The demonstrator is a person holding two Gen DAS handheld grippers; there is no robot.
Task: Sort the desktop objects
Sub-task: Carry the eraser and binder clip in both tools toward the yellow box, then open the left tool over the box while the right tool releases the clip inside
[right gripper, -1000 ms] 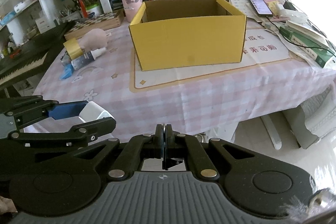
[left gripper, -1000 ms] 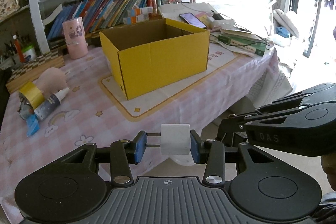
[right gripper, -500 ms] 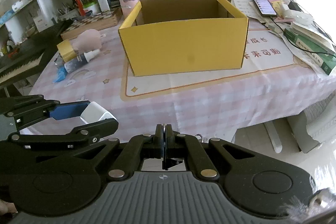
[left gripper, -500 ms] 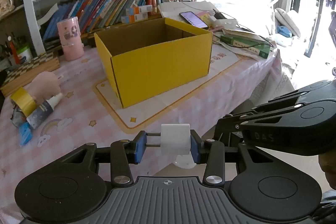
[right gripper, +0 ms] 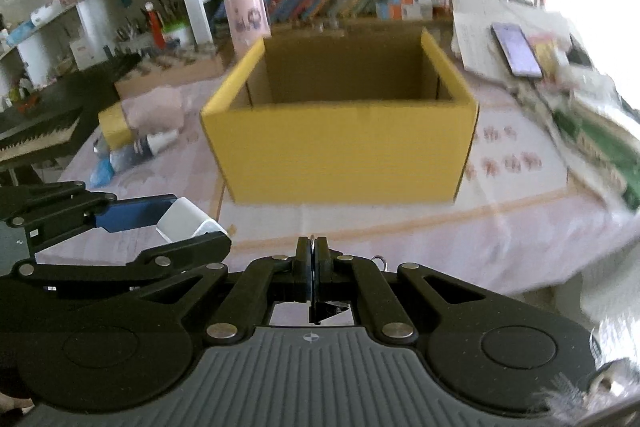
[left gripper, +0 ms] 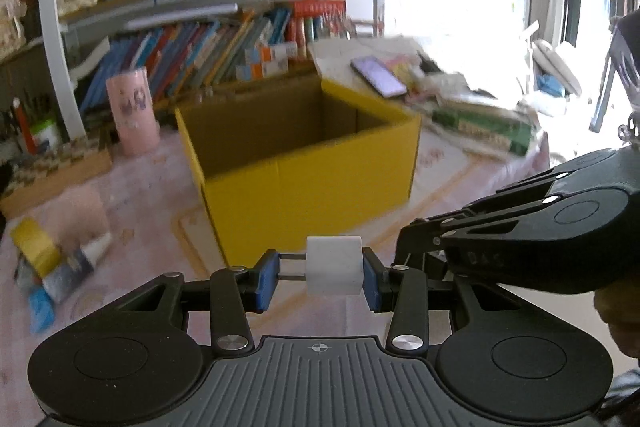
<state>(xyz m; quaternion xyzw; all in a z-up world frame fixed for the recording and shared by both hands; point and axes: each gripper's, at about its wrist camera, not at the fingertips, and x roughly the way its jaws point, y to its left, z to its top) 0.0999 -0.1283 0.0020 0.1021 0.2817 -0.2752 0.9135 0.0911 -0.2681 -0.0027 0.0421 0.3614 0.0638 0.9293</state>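
Facing yellow box [left gripper: 304, 183], left claw [left gripper: 318, 273] gripping white block [left gripper: 334, 270].

A white block [left gripper: 334, 270] sits between blue pads [left gripper: 266, 279] on the black left gripper [left gripper: 320, 277]. At 12 o'clock stands a yellow box [right gripper: 340, 131], brown inside, on a cream mat [right gripper: 400, 215] with an orange border. The tablecloth [left gripper: 132, 247] is pink-and-white checked. At 10 o'clock stands a pink cup [left gripper: 132, 111]; at 9 o'clock lie a yellow tape roll [left gripper: 34, 247] and a blue-and-white tube [right gripper: 150, 145]. The right gripper [right gripper: 311, 267] is black.
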